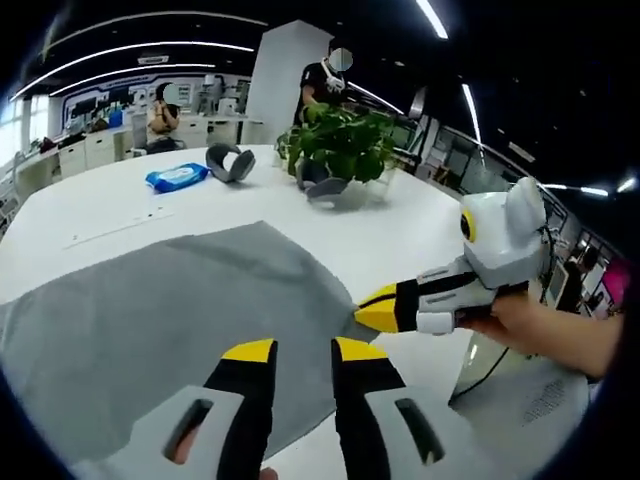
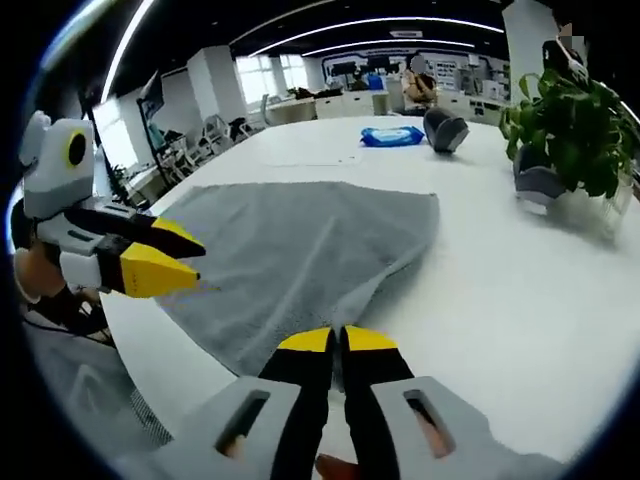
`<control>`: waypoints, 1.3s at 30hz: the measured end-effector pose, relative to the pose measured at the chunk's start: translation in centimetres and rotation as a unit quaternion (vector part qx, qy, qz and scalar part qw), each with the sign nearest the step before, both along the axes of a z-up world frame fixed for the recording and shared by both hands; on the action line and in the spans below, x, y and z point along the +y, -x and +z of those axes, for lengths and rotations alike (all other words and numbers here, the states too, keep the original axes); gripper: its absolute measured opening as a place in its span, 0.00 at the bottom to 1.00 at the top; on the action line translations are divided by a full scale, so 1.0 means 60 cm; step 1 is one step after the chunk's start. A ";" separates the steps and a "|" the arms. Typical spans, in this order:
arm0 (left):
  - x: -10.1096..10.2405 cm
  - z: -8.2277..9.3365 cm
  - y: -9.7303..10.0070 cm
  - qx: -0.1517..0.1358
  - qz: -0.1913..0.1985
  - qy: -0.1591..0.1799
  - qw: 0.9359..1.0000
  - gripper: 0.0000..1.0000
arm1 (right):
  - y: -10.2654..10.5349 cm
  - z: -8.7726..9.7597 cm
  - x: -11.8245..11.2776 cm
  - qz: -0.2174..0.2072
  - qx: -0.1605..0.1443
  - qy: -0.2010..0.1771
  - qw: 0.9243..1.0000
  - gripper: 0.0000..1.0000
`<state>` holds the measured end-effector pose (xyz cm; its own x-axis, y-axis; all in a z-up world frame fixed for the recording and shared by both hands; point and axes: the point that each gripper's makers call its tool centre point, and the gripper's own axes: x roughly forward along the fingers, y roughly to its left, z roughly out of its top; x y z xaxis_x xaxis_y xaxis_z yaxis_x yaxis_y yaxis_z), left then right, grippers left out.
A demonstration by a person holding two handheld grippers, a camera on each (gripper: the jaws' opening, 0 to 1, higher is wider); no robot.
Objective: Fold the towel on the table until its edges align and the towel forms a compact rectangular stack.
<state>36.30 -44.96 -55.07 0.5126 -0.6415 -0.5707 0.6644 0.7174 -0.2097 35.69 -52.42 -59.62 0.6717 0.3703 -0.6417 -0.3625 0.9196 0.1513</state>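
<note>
At lower centre, your left gripper (image 1: 303,350) stood narrowly parted over the towel (image 1: 160,320); your right gripper (image 2: 336,340), nearly closed, pinched its corner; the left still needed its own corner.

The flat grey cloth towel (image 1: 170,330) runs off the left gripper view's left edge, its near hem hidden behind the hand-held gripper (image 1: 303,350). The blue wipes packet's (image 2: 392,136) print is too small to read.
</note>
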 end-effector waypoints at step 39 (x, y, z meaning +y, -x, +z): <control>-0.137 -0.141 -0.146 0.103 -0.022 -0.023 0.994 0.18 | 0.019 -0.007 0.081 0.117 -0.022 0.047 0.992 0.01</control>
<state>45.08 -53.16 -63.51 0.3537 -0.6315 -0.6900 0.6423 0.7003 -0.3116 34.56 -47.53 -60.04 0.6026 0.4591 -0.6528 -0.5714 0.8193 0.0487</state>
